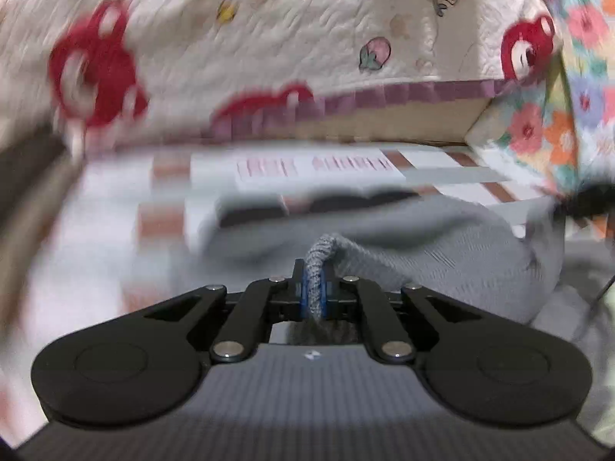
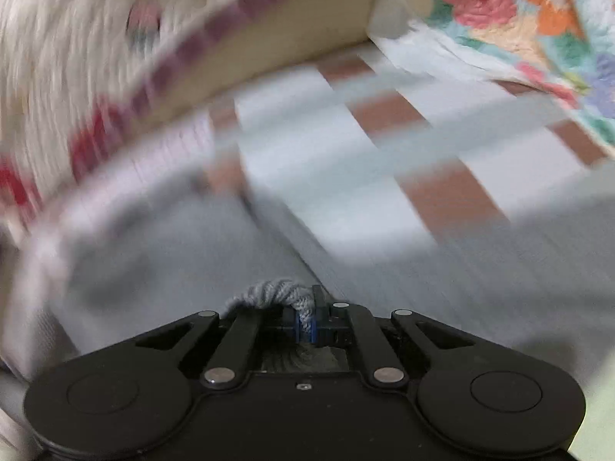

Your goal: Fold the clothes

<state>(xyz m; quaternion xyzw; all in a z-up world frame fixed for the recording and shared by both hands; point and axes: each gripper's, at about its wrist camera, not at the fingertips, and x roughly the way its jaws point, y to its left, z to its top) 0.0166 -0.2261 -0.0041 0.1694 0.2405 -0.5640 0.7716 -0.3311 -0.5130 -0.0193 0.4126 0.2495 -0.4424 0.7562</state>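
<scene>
A grey knitted garment [image 1: 442, 253] lies on a bed sheet with white, brown and grey checks [image 1: 346, 169]. My left gripper [image 1: 315, 288] is shut on a bunched edge of the grey garment, which stretches away to the right. In the right wrist view my right gripper [image 2: 305, 320] is shut on another bunched edge of the same grey garment [image 2: 192, 253], which spreads out ahead over the checked sheet [image 2: 326, 146]. Both views are blurred by motion.
A white quilt with red bear prints and a purple frill [image 1: 269, 38] rises behind the sheet; it also shows in the right wrist view [image 2: 77, 38]. A floral quilt [image 1: 557, 123] lies at the right, also seen from the right wrist [image 2: 519, 11].
</scene>
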